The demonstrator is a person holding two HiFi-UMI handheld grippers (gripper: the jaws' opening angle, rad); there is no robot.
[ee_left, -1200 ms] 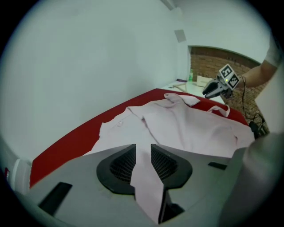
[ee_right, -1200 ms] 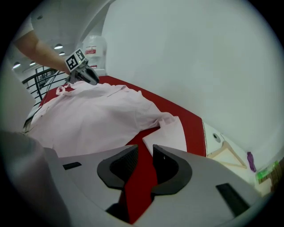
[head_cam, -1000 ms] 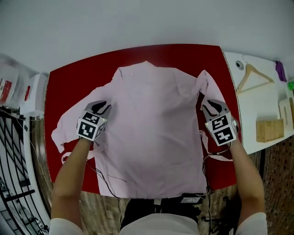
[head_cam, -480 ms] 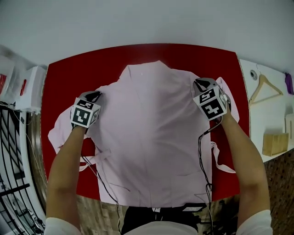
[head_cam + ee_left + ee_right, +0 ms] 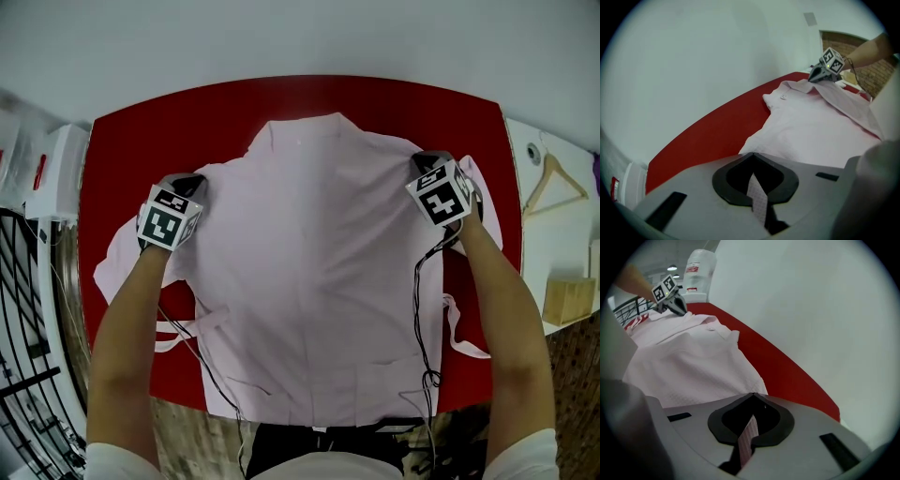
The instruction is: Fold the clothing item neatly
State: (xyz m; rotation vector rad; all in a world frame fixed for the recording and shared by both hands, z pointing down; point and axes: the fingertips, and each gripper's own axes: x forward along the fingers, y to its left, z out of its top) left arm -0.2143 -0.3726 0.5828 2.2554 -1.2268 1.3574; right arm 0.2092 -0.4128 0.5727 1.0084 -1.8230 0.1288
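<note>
A pale pink shirt (image 5: 319, 272) lies spread flat on the red table (image 5: 122, 150), collar at the far side and hem at the near edge. My left gripper (image 5: 192, 178) sits at the shirt's left shoulder, my right gripper (image 5: 424, 157) at its right shoulder. Both sets of jaws have just been closing and now pinch fabric. In the left gripper view the left gripper (image 5: 751, 154) has a strip of pink cloth clamped between its jaws, with the shirt (image 5: 811, 131) beyond. The right gripper (image 5: 752, 395) shows the same grip beside the shirt (image 5: 693, 366).
A white side table at the right carries a wooden hanger (image 5: 553, 178) and a wooden block (image 5: 570, 300). A white box (image 5: 47, 173) and a black railing (image 5: 23, 375) stand at the left. Cables trail over the shirt's near part. A pale wall rises behind the table.
Both grippers have moved from the shirt's sides up to its shoulders, sunk onto the cloth, and their jaws have closed on the fabric.
</note>
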